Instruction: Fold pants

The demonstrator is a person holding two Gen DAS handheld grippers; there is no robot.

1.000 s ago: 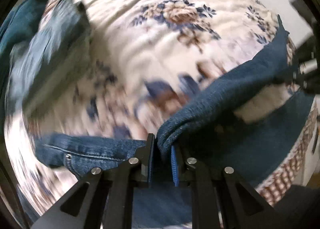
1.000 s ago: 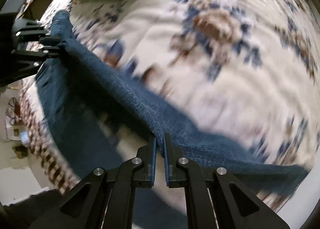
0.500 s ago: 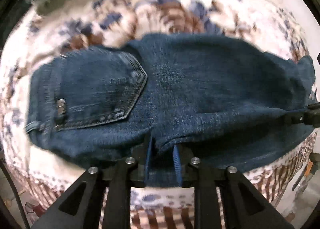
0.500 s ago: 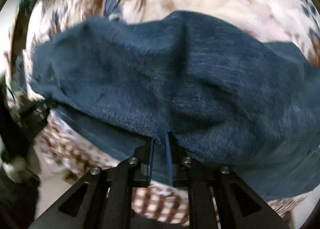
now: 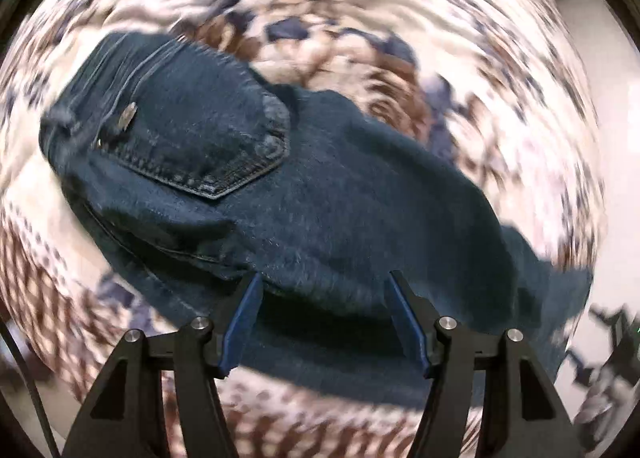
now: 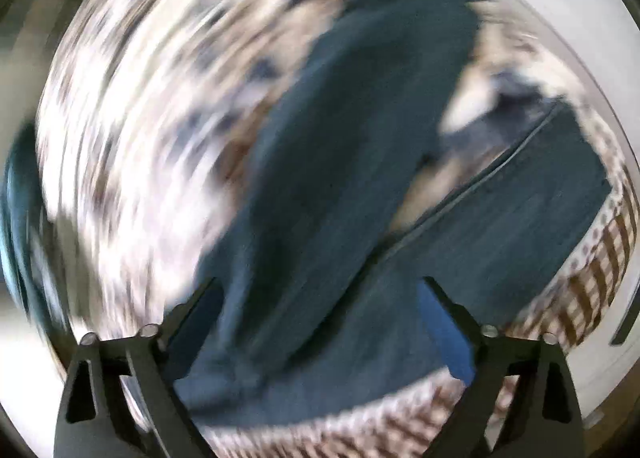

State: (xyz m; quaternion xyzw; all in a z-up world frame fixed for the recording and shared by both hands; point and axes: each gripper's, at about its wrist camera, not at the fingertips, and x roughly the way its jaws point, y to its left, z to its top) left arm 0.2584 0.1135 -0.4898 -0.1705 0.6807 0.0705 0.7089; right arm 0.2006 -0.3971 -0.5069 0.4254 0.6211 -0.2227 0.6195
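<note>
Released pants (image 5: 320, 193) now lie diagonally.

The jeans (image 5: 360, 193) were dark indigo denim, their back pocket (image 5: 208, 137) edged with paler stitching. The bedspread (image 5: 500, 69) was cream, strewn with brown and navy flowers, its border (image 6: 592, 278) checked brown and white. The gripper pads (image 5: 244, 322) were bright blue on black fingers.

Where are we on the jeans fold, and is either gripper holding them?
Done: the jeans lie doubled over on the floral bedspread, back pocket up. In hand: nothing; the left gripper and right gripper have just been opening, denim below, unpinched. Left: probably another fold or smoothing.
</note>
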